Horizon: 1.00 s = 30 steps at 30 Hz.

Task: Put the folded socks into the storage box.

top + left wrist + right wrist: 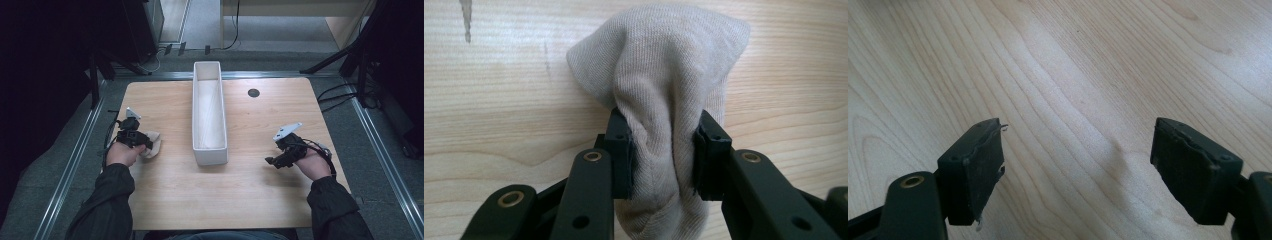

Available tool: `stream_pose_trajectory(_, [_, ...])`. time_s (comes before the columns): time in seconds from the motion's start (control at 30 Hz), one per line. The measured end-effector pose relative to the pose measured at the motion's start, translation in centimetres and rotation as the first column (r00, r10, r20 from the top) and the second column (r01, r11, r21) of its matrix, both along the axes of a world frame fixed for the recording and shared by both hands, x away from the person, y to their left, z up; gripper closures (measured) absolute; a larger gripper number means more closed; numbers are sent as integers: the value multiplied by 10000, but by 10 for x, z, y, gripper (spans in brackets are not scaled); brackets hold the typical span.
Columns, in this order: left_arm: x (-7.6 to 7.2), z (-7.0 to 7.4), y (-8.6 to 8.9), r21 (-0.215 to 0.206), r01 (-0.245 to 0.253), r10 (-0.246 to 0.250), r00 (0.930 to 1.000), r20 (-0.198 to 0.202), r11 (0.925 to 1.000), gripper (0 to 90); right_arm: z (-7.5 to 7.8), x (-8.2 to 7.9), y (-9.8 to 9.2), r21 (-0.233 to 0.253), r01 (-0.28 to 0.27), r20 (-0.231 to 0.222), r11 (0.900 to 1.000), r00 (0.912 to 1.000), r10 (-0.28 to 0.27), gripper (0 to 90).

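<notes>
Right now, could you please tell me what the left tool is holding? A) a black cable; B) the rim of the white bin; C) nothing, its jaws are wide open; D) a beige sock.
D: in the left gripper view the left tool has its jaws pressed on both sides of a beige sock that lies on the table, well apart from the bin.

Looked over all three views and honestly there's nothing to read anywhere: no labels, brand names, numbers or signs on anything. No lettering or print that I can make out.
</notes>
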<state>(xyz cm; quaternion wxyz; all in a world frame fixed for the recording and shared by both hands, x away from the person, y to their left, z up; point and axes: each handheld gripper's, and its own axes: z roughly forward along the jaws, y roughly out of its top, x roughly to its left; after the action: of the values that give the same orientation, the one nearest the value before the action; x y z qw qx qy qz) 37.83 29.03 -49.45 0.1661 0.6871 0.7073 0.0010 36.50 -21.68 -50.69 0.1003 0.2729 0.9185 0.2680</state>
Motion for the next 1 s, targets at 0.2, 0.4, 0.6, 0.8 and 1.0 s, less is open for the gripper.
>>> stream_pose_trajectory(0.2, [2, 11, -4, -64, 88, -88, 10000, 21, 9999, 660, 0, 0, 0, -23, -18, 3, 10000, 10000, 18, 212])
stream_pose_trajectory(0.4, [8, 23, -10, -115, 187, -188, 9998, -114, 9998, 660, 0, -1, 0, -57, -60, -6, 10000, 10000, 60, 212])
stream_pose_trajectory(0.6, [17, 33, -19, -27, 302, -302, 9994, -150, 9995, 658, 0, -1, 1, -69, -33, -1, 10000, 10000, 33, 212])
stream_pose_trajectory(0.8, [24, 41, -27, -43, 401, -402, 9989, -234, 9992, 654, 0, -1, 1, -56, -28, 3, 10000, 10000, 28, 212])
stream_pose_trajectory(1.0, [31, 49, -39, -137, 552, -555, 9983, -187, 9984, 653, 0, -1, 1, -54, -32, -11, 10000, 10000, 32, 212])
